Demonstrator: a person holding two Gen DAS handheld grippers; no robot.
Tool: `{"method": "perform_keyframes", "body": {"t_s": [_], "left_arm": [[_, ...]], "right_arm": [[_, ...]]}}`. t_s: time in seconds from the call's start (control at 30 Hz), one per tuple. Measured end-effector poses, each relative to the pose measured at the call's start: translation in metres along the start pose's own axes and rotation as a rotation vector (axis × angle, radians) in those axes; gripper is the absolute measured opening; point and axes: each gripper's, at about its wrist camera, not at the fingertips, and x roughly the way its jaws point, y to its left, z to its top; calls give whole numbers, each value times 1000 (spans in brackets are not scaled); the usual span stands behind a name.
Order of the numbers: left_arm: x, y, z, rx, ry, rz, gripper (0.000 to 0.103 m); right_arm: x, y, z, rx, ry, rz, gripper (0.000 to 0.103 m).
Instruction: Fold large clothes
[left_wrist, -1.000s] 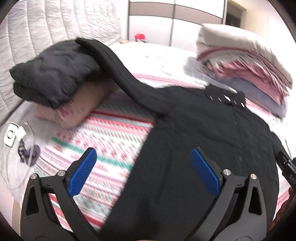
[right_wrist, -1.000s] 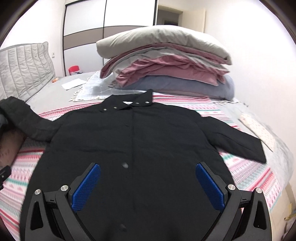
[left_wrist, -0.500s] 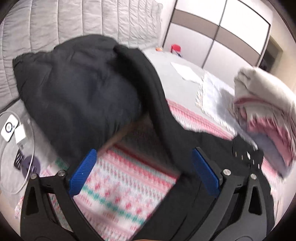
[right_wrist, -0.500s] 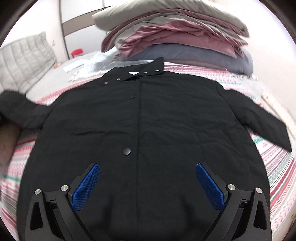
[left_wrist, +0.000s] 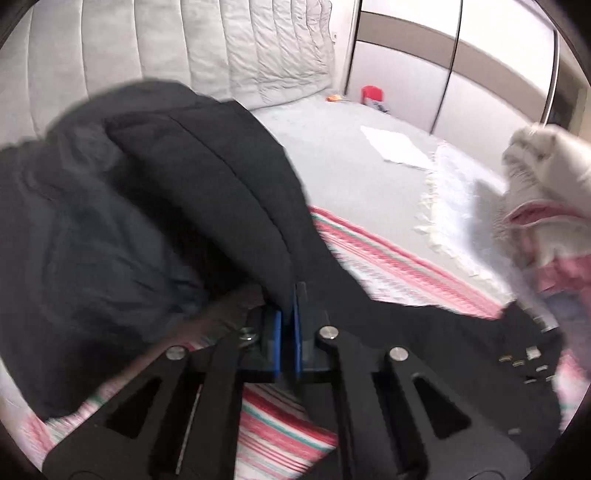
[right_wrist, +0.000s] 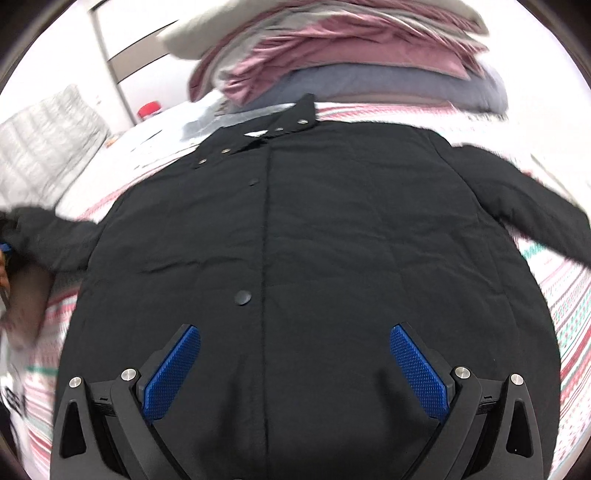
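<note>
A large black jacket (right_wrist: 314, 236) lies flat, front up, on the striped bedspread, collar toward the far pillows. Its right sleeve (right_wrist: 524, 206) stretches out to the right. Its left sleeve (left_wrist: 236, 206) runs up over a folded dark garment. My left gripper (left_wrist: 287, 295) is shut on the lower edge of that sleeve, blue pads pressed together on the fabric. My right gripper (right_wrist: 295, 354) is open and empty, hovering low over the jacket's lower front, its blue pads (right_wrist: 173, 369) on either side of the button placket.
A folded dark garment (left_wrist: 74, 229) lies on a pinkish cushion at left. A stack of pink, grey and white bedding (right_wrist: 351, 55) stands behind the collar. A padded headboard (left_wrist: 221, 51), white papers (left_wrist: 399, 147) and a red object (left_wrist: 373, 94) lie beyond.
My left gripper moved in toward the left sleeve and closed on it. My right gripper moved lower and closer over the jacket's front, staying open.
</note>
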Motion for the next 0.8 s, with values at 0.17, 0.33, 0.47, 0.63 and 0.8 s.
{"method": "perform_keyframes", "body": {"t_s": [0.17, 0.33, 0.47, 0.63, 0.8], "left_arm": [[-50, -30, -16, 45, -151, -120, 6], [-91, -84, -40, 141, -209, -292, 5], [-125, -156, -96, 339, -186, -498, 8], [-129, -237, -234, 942, -27, -555, 62], [-107, -224, -292, 1173, -38, -451, 62]], "right_arm": [[-2, -35, 4, 147, 7, 60, 103], [-5, -59, 2, 250, 10, 85, 103], [-9, -74, 3, 310, -4, 95, 103], [-4, -91, 1, 369, 21, 103, 103], [-1, -106, 0, 420, 49, 129, 103]]}}
